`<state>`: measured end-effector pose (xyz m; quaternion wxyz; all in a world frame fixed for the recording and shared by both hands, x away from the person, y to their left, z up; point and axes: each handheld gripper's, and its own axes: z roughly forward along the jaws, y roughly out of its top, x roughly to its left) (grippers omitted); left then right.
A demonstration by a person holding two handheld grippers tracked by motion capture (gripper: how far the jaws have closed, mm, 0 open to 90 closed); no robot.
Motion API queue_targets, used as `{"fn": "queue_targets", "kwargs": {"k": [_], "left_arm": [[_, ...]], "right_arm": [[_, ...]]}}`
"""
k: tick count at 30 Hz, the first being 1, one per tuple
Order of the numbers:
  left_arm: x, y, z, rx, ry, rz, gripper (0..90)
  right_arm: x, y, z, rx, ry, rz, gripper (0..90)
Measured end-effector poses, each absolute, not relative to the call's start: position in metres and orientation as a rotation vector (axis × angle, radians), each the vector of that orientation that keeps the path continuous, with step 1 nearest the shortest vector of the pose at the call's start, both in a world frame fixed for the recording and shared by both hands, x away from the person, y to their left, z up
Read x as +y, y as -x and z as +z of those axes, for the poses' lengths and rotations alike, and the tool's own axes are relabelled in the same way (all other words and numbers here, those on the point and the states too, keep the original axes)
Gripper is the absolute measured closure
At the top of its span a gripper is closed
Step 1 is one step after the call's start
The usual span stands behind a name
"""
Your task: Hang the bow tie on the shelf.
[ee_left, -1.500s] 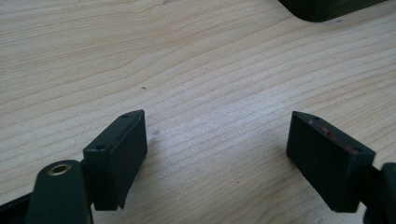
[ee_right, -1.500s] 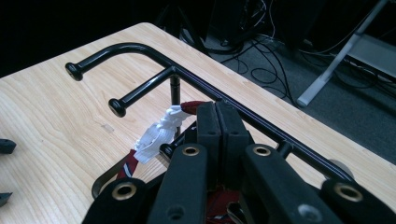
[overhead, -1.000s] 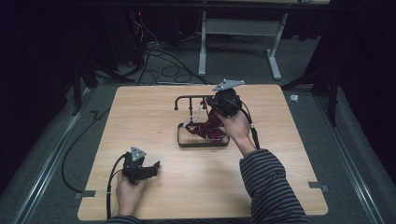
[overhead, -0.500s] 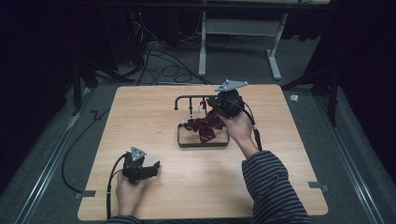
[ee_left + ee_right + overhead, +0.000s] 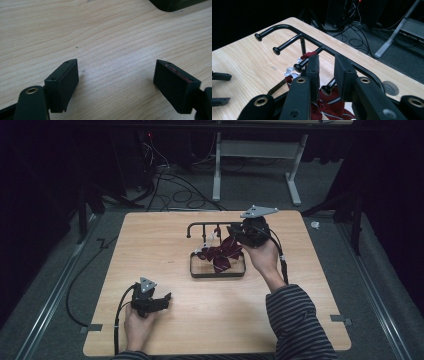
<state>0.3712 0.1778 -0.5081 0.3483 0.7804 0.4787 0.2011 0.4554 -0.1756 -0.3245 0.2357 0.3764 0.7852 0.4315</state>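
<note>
My left gripper [image 5: 161, 300] rests low at the near left part of the wooden table [image 5: 150, 250], held in my left hand [image 5: 136, 326], and its jaws stand wide apart over bare wood grain with nothing between them; in the left gripper view a dark rounded corner [image 5: 175, 3] of something sits at the top edge, too cropped to name. My right gripper [image 5: 235, 232] is up at the far middle of the table, in my right hand [image 5: 262, 257], my striped sleeve [image 5: 300, 320] running back toward me. It is at the black metal rack [image 5: 210, 226], a stand with a rectangular base frame [image 5: 217, 274] and a top bar carrying several short knob-tipped pegs [image 5: 278, 48]. A dark red cloth [image 5: 222, 254] with pale stripes and a white label [image 5: 290, 72] hangs from one peg and bunches down inside the base frame. In the right gripper view my jaws are partly closed with a narrow gap between them, and they sit right at the peg and the red cloth; one peg tip shows in that gap, but I cannot tell whether the pads are pinching the cloth or only close beside it. Beyond the table are cables [image 5: 175, 185] on the grey floor and a white desk leg [image 5: 295, 170].
</note>
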Motion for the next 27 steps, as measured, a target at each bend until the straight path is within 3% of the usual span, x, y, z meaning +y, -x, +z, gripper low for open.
{"fn": "queue_targets", "kwargs": {"k": [27], "left_arm": [[0.178,-0.371,-0.508,1.239,-2.026,0.522,20.7]], "right_arm": [[-0.22,-0.436,-0.321,2.102,-1.103,1.277,72.5]]}}
